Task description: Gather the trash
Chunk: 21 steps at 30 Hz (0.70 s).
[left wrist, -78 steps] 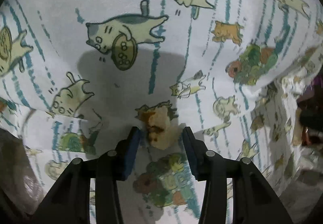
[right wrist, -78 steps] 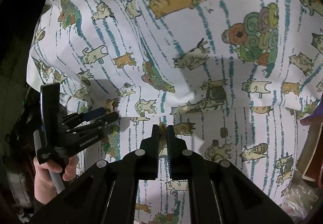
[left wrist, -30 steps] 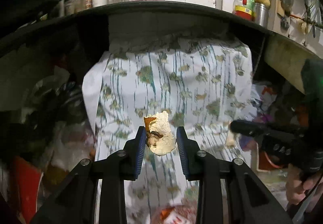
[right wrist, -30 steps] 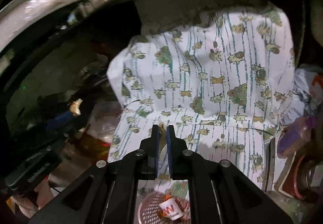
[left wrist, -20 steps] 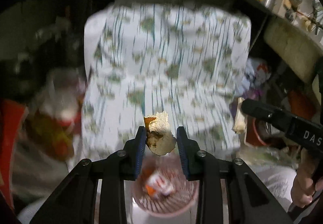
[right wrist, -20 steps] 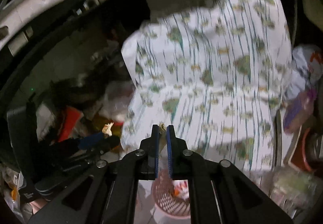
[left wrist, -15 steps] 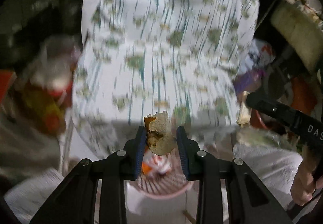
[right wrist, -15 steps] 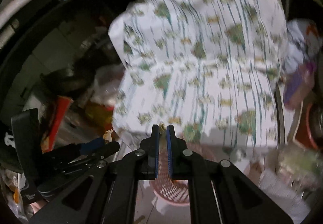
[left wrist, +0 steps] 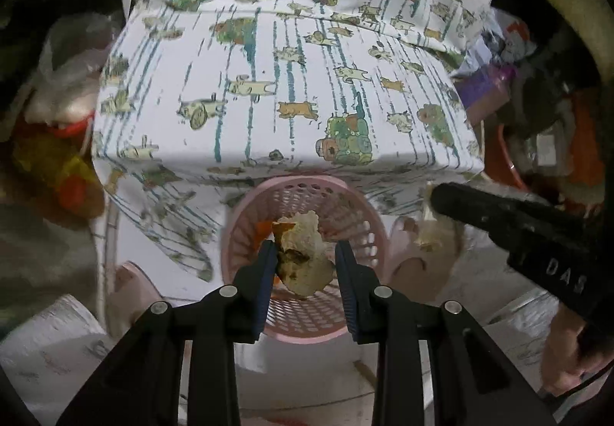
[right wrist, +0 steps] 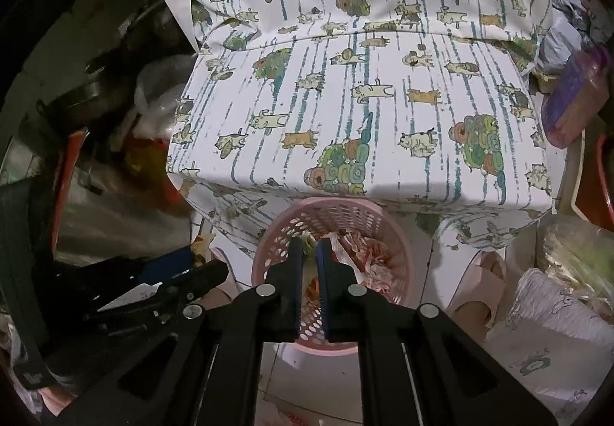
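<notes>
A pink slotted basket [left wrist: 303,180] stands on the floor against a cloth-covered seat. My left gripper [left wrist: 306,253] hangs over the basket's mouth, shut on a pale, crumpled scrap [left wrist: 307,234] with brown stains. In the right wrist view my right gripper [right wrist: 309,245] is also above the basket [right wrist: 337,201], shut on a thin pale scrap [right wrist: 308,242] that barely shows between the pads. Red and white wrappers [right wrist: 368,249] lie inside the basket. Each gripper shows in the other's view: the right gripper [left wrist: 433,196] at the right, the left gripper [right wrist: 199,265] at the lower left.
A cat-print cloth [left wrist: 288,100] covers the seat behind the basket. Pink slippers [right wrist: 476,280] lie right of the basket. Plastic bags [left wrist: 65,81] crowd the left, a purple container [right wrist: 575,96] the right. A hand [left wrist: 564,349] grips the right tool.
Both grippers have sunk and tipped downward, from facing the cloth-covered seat to hanging over the pink basket. Each still holds its scrap.
</notes>
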### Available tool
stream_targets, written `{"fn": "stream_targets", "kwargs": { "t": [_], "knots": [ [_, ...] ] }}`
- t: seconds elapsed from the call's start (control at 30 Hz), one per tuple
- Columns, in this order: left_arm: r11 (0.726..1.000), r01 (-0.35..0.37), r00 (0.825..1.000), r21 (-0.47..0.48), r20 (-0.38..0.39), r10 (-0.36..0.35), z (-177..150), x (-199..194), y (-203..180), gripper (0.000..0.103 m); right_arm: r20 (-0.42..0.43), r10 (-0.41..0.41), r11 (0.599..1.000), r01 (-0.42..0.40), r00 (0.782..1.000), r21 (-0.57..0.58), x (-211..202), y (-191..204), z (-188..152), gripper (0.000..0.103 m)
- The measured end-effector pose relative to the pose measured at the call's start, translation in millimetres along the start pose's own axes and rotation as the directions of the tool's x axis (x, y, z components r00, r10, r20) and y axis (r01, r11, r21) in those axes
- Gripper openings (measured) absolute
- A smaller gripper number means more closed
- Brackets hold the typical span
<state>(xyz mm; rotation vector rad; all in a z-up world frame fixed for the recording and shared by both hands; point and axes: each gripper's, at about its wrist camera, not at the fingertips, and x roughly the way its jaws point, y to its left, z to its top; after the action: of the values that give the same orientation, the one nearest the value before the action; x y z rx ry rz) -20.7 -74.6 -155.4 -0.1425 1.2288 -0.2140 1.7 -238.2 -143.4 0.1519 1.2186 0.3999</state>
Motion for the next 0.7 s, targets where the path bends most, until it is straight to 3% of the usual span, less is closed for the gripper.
{"fn": "stream_targets", "kwargs": {
  "t": [0.03, 0.1, 0.13, 0.17, 0.3, 0.4, 0.57, 0.67, 0.7],
  "knots": [
    [1.000, -0.007, 1.000, 0.017, 0.006, 0.007, -1, -1, -3, 0.037, 0.000, 0.002, 1.000, -0.002, 1.000, 0.006, 1, -1, 0, 0.010],
    [1.000, -0.015, 1.000, 0.014, 0.021, 0.015, -1, -6, -3, 0.058, 0.014, 0.004, 1.000, -0.004, 1.000, 0.031, 0, -4, 1, 0.010],
    [1.000, -0.022, 0.999, 0.004, 0.032, 0.022, 0, -9, -2, 0.077, 0.020, 0.001, 0.999, -0.002, 1.000, 0.043, -1, -5, 2, 0.010],
    [0.999, -0.034, 0.998, -0.009, 0.051, 0.034, 0, -13, 1, 0.084, 0.029, -0.003, 0.999, 0.002, 1.000, 0.050, -3, -6, 2, 0.013],
    [0.996, -0.080, 0.988, -0.041, 0.133, 0.084, 4, -40, 17, 0.085, 0.106, -0.058, 0.998, 0.055, 0.993, 0.028, -23, -5, 5, 0.021],
    [0.992, -0.116, 0.965, -0.039, 0.232, 0.122, 7, -69, 18, 0.085, 0.187, -0.070, 0.997, 0.072, 0.980, -0.001, -47, 1, 5, 0.031],
    [0.984, -0.179, 0.909, -0.015, 0.380, 0.171, 8, -117, 8, 0.085, 0.330, -0.103, 0.989, 0.132, 0.938, -0.066, -91, 21, 2, 0.055],
    [0.972, -0.234, 0.850, -0.011, 0.483, 0.210, 8, -151, 0, 0.085, 0.421, -0.104, 0.984, 0.154, 0.901, -0.085, -124, 33, 2, 0.067],
    [0.971, -0.240, 0.839, -0.012, 0.501, 0.214, 8, -159, -3, 0.086, 0.445, -0.101, 0.984, 0.154, 0.890, -0.085, -135, 36, 2, 0.073]
  ]
}}
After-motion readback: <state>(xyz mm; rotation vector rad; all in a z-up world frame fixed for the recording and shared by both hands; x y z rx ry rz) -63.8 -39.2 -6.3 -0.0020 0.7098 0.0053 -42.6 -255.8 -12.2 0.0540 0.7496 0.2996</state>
